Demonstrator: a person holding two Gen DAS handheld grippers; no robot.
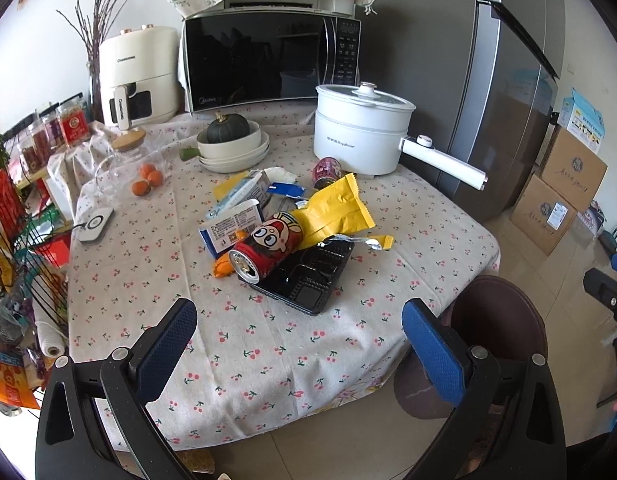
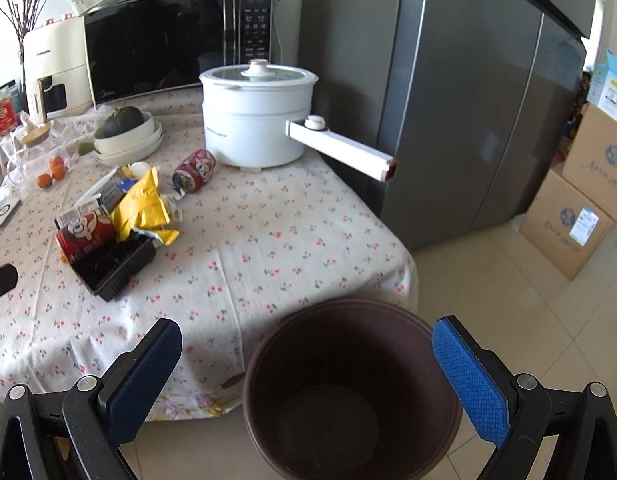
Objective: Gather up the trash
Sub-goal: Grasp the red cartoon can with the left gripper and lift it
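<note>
A heap of trash lies mid-table: a red cartoon can [image 1: 268,246] [image 2: 86,232] on its side, a black plastic tray [image 1: 308,276] [image 2: 112,266], a yellow wrapper [image 1: 336,210] [image 2: 144,202], a blue-and-white carton [image 1: 232,228] and a second can [image 1: 327,170] [image 2: 194,170] near the pot. A brown bin [image 2: 348,388] [image 1: 496,320] stands on the floor by the table's corner, with nothing in it. My left gripper [image 1: 300,344] hovers open over the table's near edge, short of the heap. Above the bin my right gripper [image 2: 308,376] stands open, holding nothing.
A white electric pot [image 1: 362,132] [image 2: 256,120] with a long handle juts off the table's far right. Behind are a microwave [image 1: 268,60], an air fryer [image 1: 138,76], bowls with a squash [image 1: 232,144] and small oranges [image 1: 148,180]. A grey fridge [image 2: 468,100] and cardboard boxes [image 2: 576,216] stand right; a wire rack [image 1: 20,264] crowds the left.
</note>
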